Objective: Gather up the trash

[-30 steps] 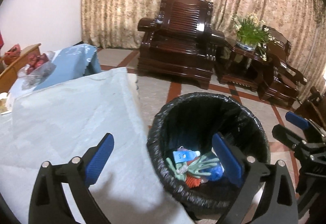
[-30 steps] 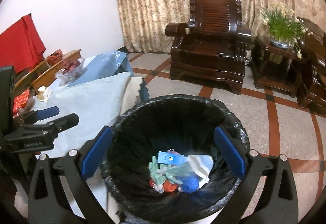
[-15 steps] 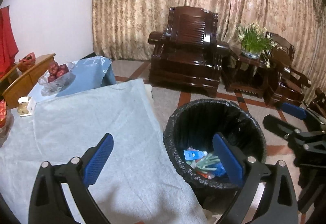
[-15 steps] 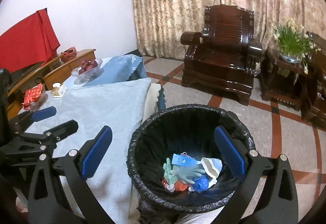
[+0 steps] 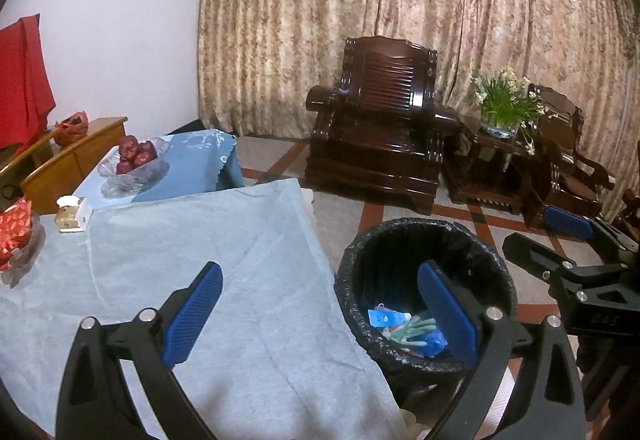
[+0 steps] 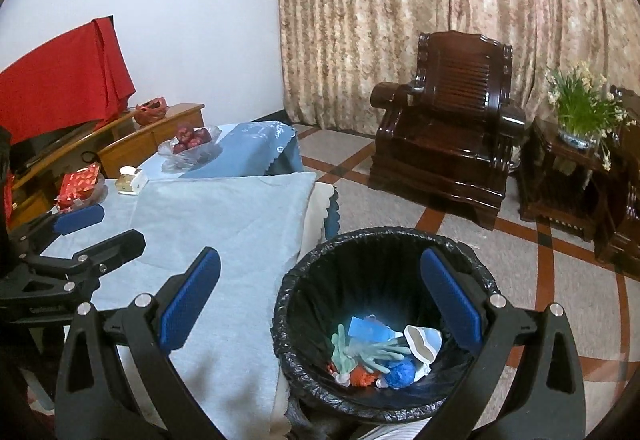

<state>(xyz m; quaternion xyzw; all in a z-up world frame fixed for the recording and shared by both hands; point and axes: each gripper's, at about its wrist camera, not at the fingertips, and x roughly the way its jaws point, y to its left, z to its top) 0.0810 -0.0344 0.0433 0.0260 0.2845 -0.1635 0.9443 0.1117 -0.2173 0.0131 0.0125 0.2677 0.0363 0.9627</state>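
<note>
Black tool (image 5: 320,308) frames — blue pads (image 5: 192,314), silver screws.

Bin (image 6: 384,240) base below the frame; trash (image 6: 380,352) partly behind its near rim.

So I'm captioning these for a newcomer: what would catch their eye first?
The black-lined bin on the floor beside the table, with gloves and scraps at its bottom. Both grippers, left and right, are open and empty above it. Behind stand a dark armchair and a red cloth at far left.
</note>
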